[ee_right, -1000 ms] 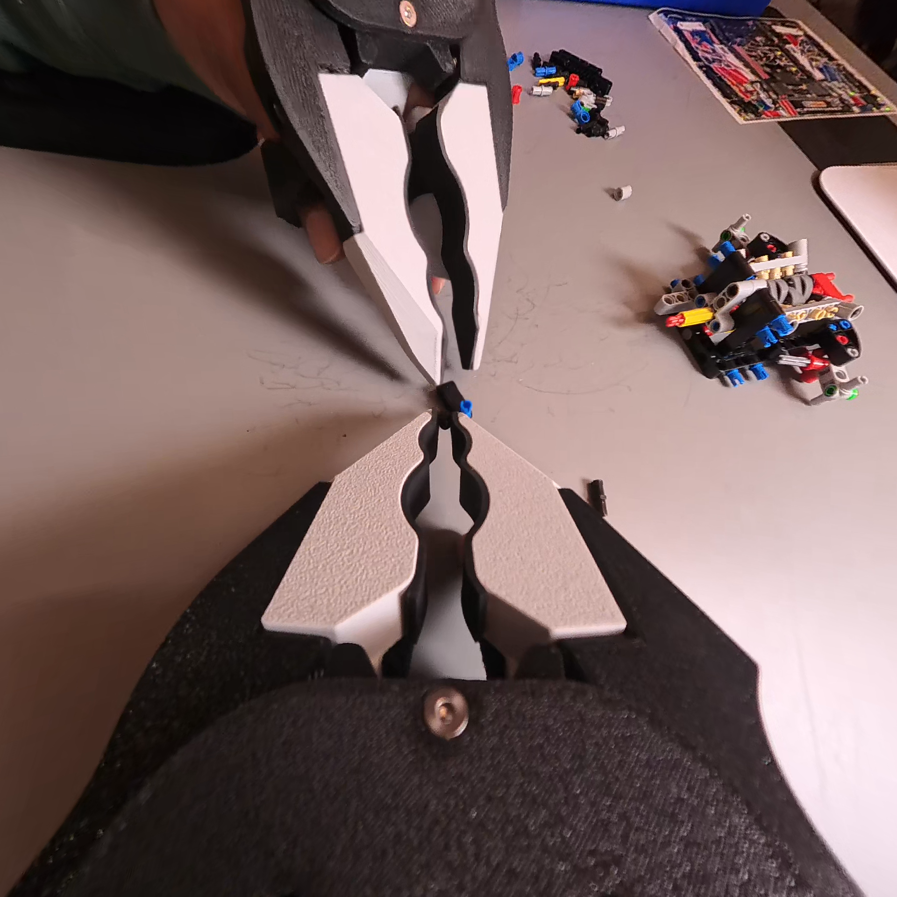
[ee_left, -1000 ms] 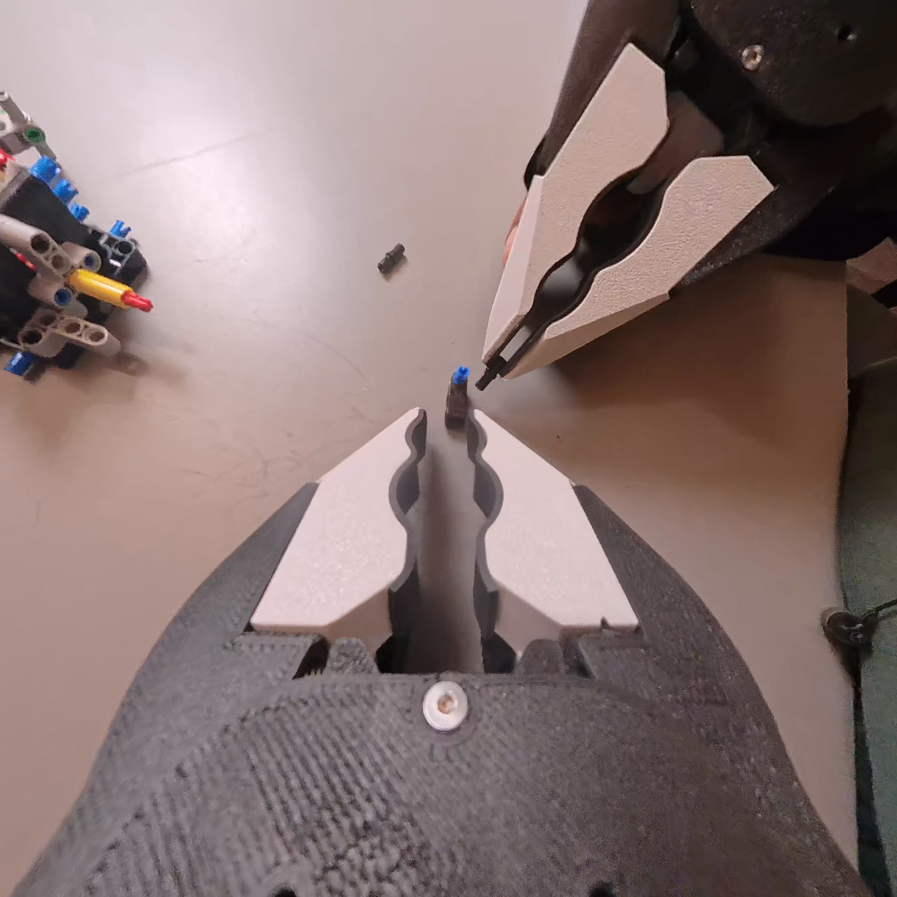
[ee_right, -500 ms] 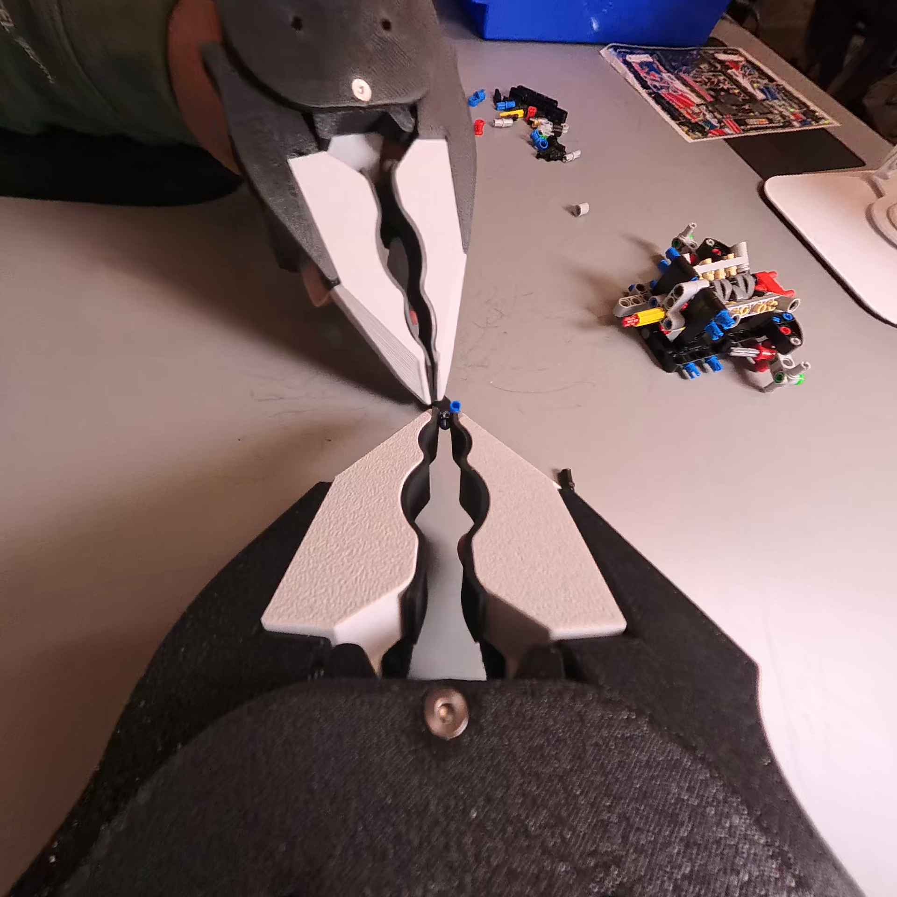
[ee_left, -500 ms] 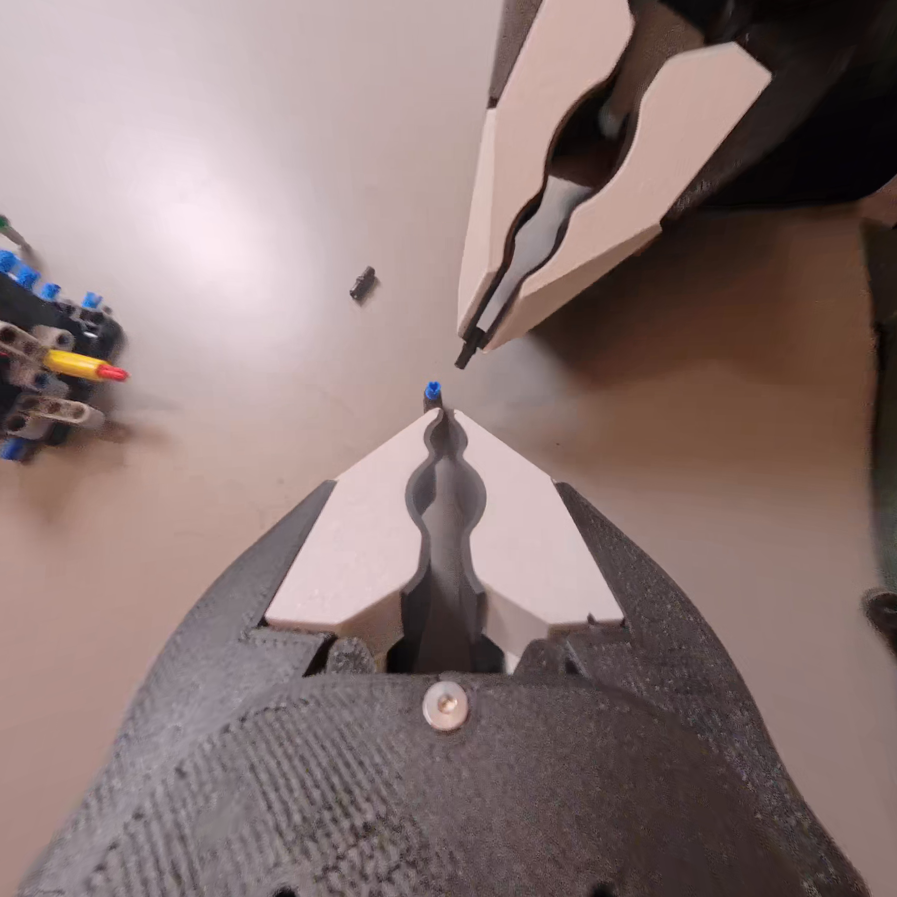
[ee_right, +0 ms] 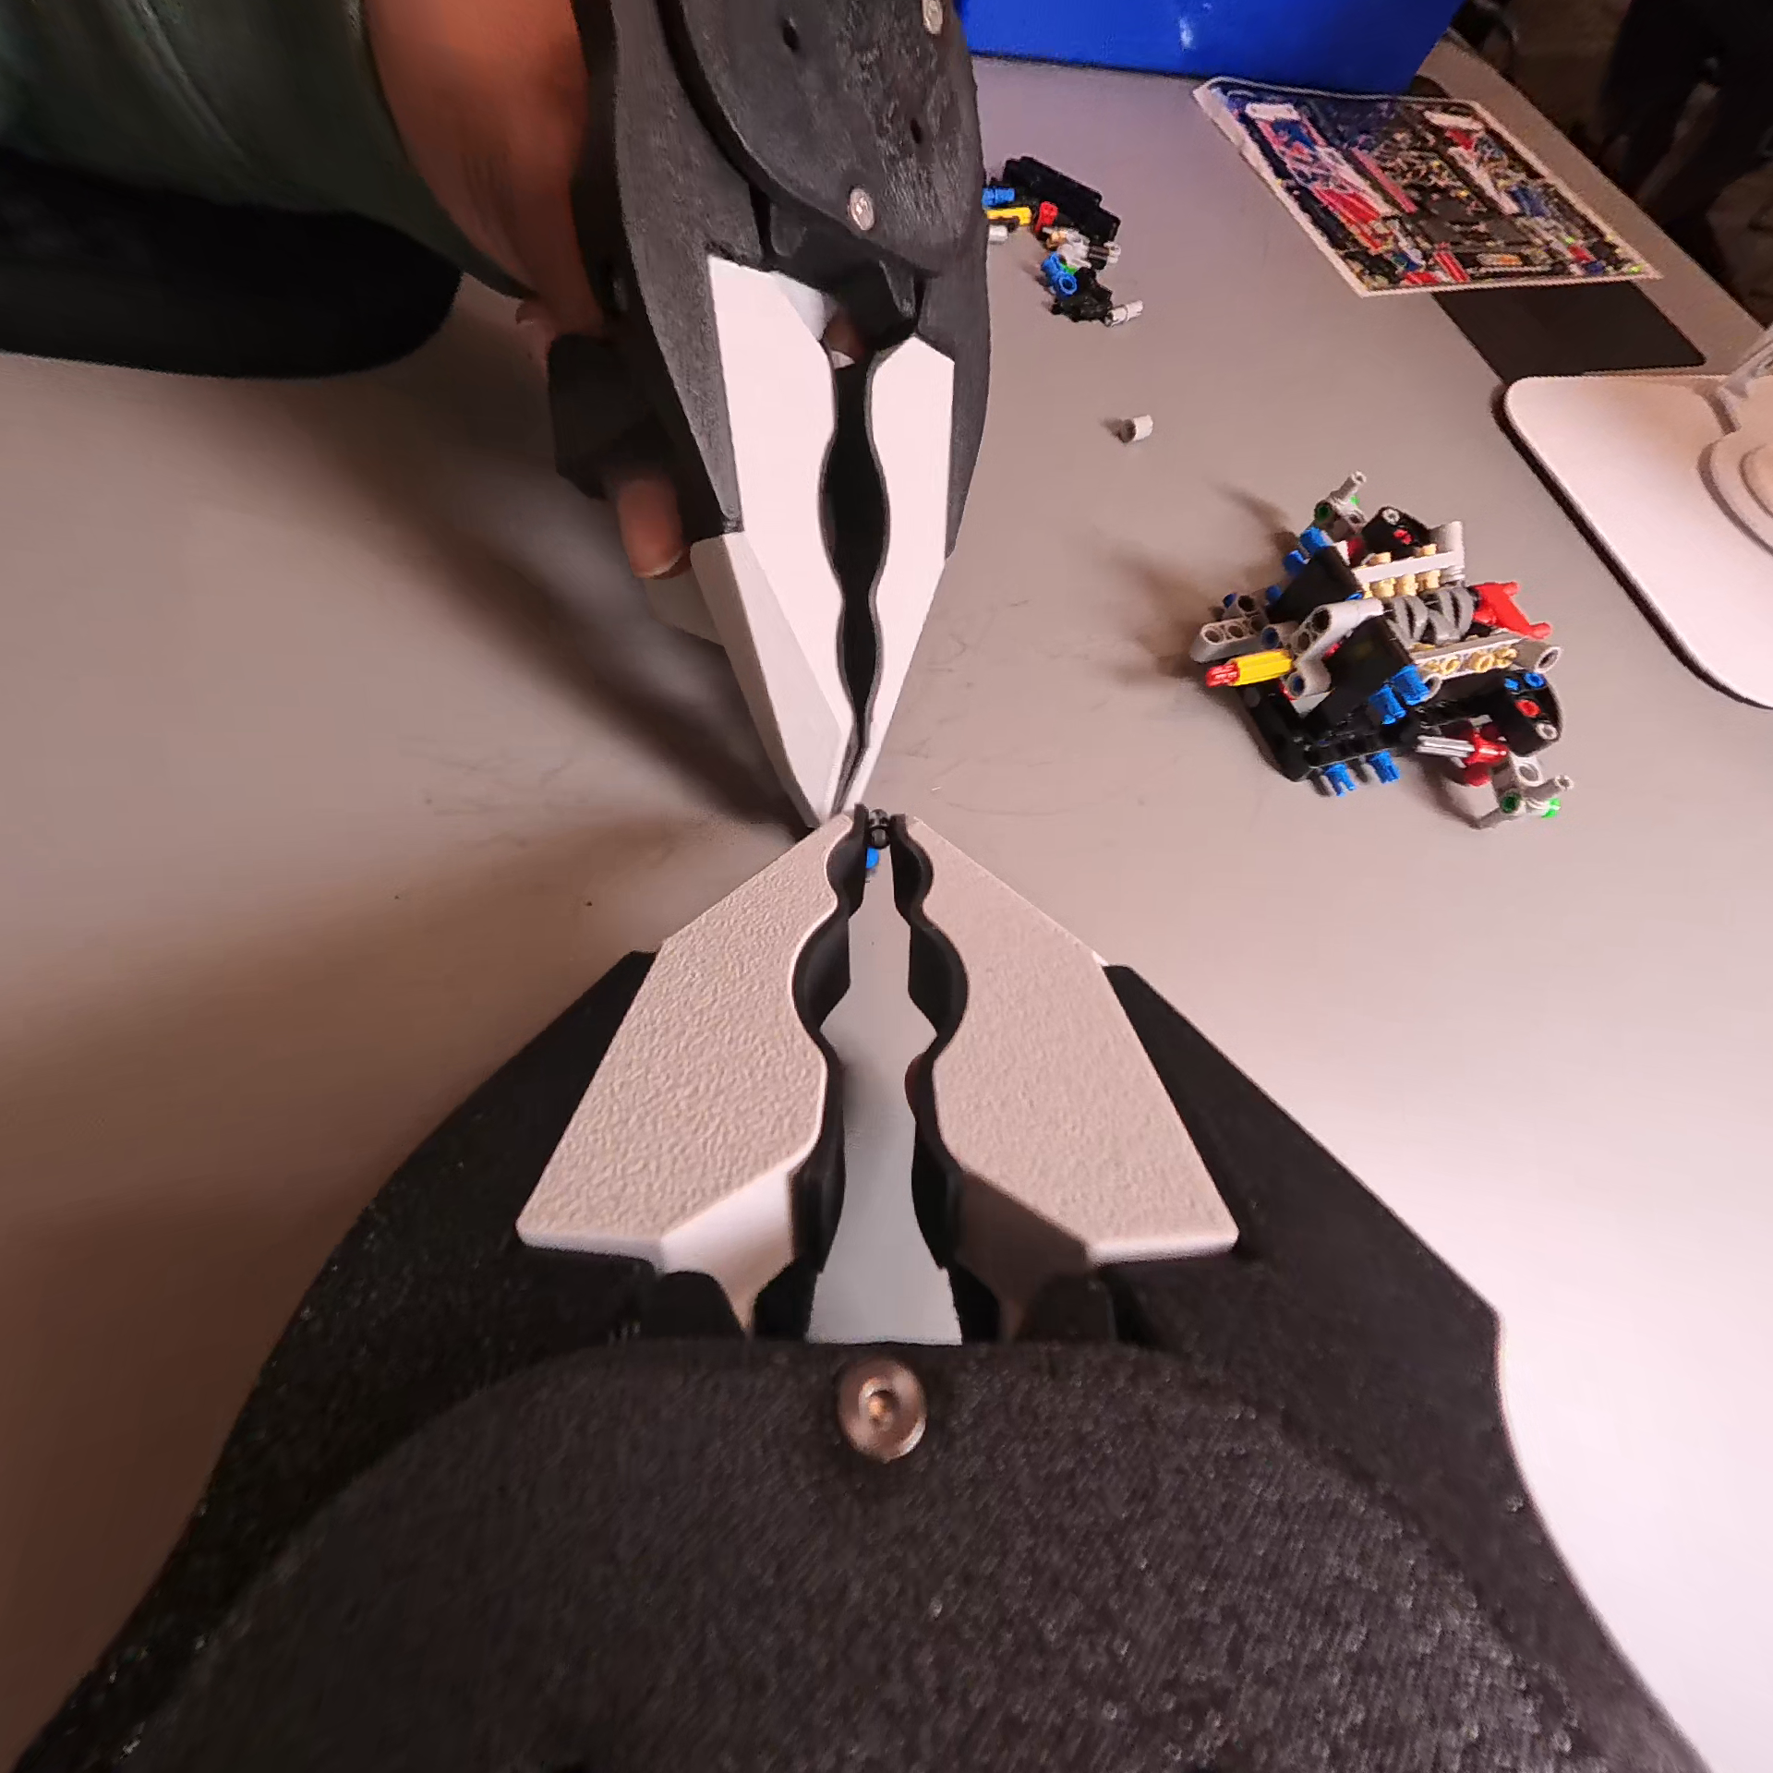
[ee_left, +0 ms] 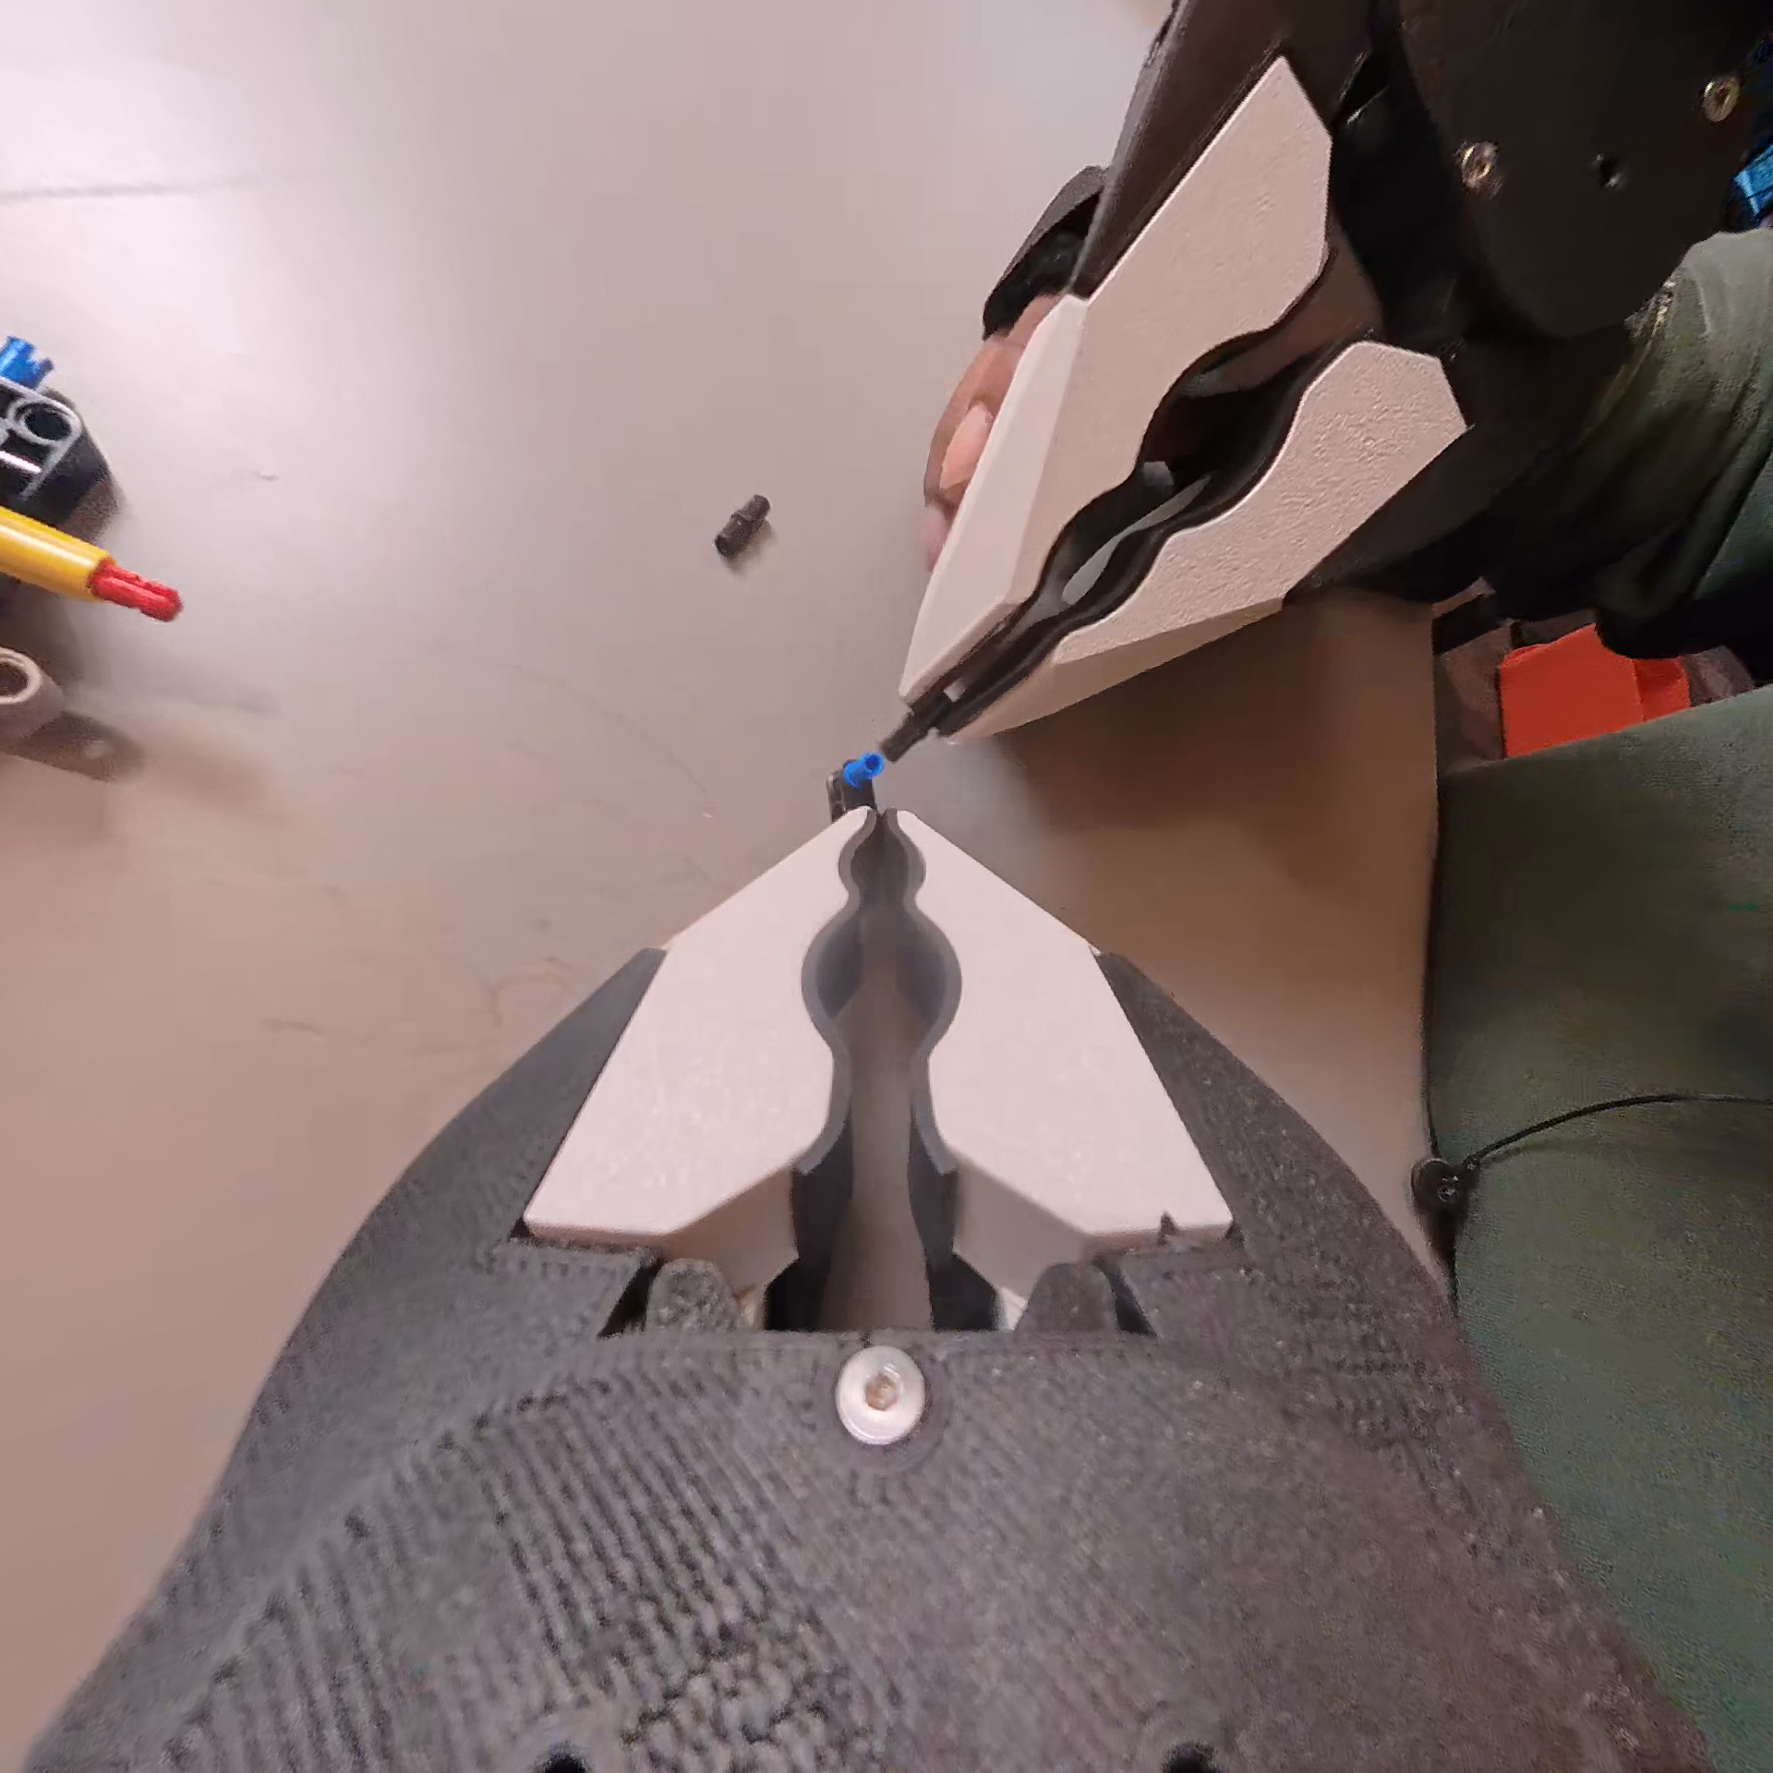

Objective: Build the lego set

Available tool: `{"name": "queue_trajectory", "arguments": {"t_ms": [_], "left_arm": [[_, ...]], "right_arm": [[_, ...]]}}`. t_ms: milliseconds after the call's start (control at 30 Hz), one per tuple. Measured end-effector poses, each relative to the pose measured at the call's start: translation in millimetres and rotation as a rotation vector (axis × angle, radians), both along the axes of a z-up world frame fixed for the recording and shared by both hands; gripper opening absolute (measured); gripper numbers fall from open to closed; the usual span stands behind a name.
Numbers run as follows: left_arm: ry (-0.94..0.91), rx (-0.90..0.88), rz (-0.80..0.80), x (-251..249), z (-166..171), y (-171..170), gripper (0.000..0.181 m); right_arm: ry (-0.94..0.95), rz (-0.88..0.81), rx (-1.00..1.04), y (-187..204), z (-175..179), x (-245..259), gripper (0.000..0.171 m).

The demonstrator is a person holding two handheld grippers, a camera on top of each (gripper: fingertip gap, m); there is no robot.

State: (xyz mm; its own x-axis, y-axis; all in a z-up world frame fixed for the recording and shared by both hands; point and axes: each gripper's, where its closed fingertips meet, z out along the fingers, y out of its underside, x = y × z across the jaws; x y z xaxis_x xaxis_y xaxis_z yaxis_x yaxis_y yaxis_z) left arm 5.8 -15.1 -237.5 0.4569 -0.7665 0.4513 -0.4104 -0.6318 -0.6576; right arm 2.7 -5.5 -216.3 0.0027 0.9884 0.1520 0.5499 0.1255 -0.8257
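Note:
My left gripper [ee_left: 878,815] is shut on a small black connector with a blue pin [ee_left: 863,768] sticking out of its top. My right gripper [ee_left: 929,721] comes in from the upper right, shut on a short black pin [ee_left: 902,737] whose end meets the blue pin. In the right wrist view the right gripper [ee_right: 875,827] and the left gripper [ee_right: 844,801] stand tip to tip above the table, with the small parts [ee_right: 873,844] almost hidden between the tips. The partly built model [ee_right: 1382,652] lies to the right, away from both grippers.
A loose black pin [ee_left: 742,526] lies on the table beyond the left gripper. The model's edge shows at the far left [ee_left: 48,537]. A small grey bush [ee_right: 1134,428], a pile of loose parts [ee_right: 1055,240], an instruction sheet [ee_right: 1420,182] and a white stand base [ee_right: 1650,518] lie farther off. Only a small space, under 4 cm, lies between the two pairs of fingers.
My left gripper, open around the connector a second ago, has shut on it. My right gripper has brought its black pin up against the blue pin.

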Motion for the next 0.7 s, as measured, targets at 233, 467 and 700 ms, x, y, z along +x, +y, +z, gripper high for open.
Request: {"name": "queue_trajectory", "arguments": {"t_ms": [233, 467, 700], "left_arm": [[0.000, -0.018, -0.015, 0, 0, 2, 0.000], [0.010, 0.048, -0.040, 0, 2, 3, 0.009], [0.075, 0.331, -0.108, -10, 6, 0, 0.018]], "right_arm": [[-0.049, 0.036, -0.001, -4, -9, 5, 0.003], [-0.068, 0.023, 0.004, 2, -14, 2, 0.003], [-0.010, -0.025, -0.029, 10, -4, 8, 0.003]]}}
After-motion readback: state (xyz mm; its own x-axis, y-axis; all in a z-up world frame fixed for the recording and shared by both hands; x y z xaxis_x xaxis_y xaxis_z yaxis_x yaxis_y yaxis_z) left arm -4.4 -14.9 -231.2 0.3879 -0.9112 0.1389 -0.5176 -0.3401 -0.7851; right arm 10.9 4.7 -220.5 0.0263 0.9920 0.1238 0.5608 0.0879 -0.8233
